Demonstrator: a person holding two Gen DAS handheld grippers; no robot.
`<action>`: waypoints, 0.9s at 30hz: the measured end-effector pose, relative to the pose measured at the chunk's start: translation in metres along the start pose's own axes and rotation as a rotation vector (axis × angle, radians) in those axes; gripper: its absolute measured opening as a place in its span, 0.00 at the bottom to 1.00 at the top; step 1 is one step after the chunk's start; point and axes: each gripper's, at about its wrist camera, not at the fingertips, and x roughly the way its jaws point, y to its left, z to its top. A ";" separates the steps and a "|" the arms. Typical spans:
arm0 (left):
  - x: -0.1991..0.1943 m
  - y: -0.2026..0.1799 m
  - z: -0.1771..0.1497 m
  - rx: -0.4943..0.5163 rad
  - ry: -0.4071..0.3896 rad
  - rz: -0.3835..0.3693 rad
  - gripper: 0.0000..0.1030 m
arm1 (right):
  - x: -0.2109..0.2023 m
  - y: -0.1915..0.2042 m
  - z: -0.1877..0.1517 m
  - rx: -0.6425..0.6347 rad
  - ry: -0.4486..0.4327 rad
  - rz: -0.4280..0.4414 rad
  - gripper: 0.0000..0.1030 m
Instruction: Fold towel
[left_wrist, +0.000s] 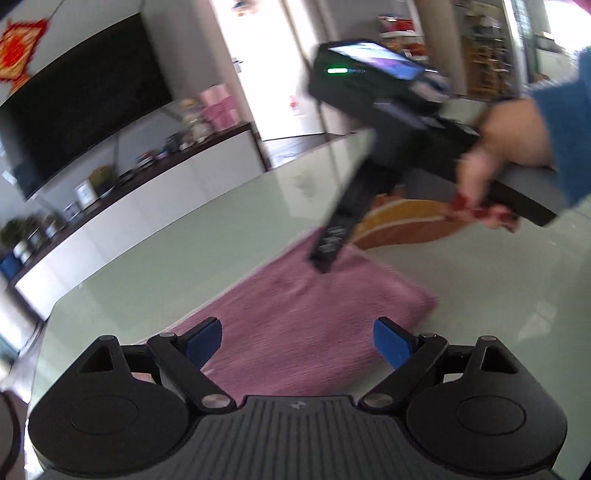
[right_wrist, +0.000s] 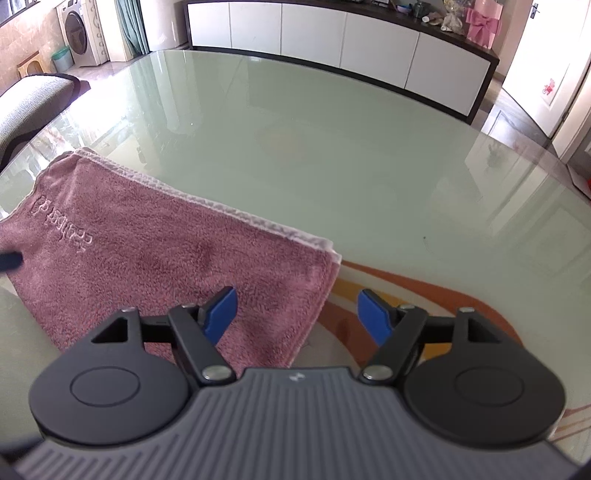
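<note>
Right wrist view shows the right gripper (right_wrist: 297, 314) with its blue fingers (right_wrist: 219, 314) spread wide and nothing between them, hovering over the near right corner of the pink towel (right_wrist: 166, 258). The towel lies flat on the glass table (right_wrist: 369, 147), already doubled at least once judging by the stacked white hems along its far edge. From these fingers the cloth runs forward and to the left, its long axis slanting away toward the far left; the left finger sits above terry, while the right finger is over bare glass and the orange pattern (right_wrist: 424, 291) beneath it. Seen from the left wrist, the left gripper (left_wrist: 297, 345) is likewise spread with an empty gap, and the towel lies directly ahead of and beneath the fingers, stretching forward and slightly right. In that view the right gripper's fingertips (left_wrist: 325, 254) point down at the towel's far edge; whether they touch it cannot be told through the blur. Each gripper seems close to its own end of the cloth, so neither is clearly nearer. My judgement is that the next fold depends on both grippers pinching corners on the same short edge and carrying it along the long axis to the opposite one.
</note>
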 end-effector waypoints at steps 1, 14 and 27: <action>0.002 -0.005 0.001 0.010 -0.003 -0.001 0.88 | 0.000 -0.001 -0.001 -0.001 0.004 0.002 0.72; 0.037 -0.026 0.003 -0.048 0.054 -0.015 0.88 | 0.002 -0.002 -0.003 -0.010 0.010 0.032 0.72; 0.040 -0.019 -0.005 -0.092 0.102 -0.048 0.87 | 0.005 -0.001 -0.002 -0.014 0.005 0.044 0.79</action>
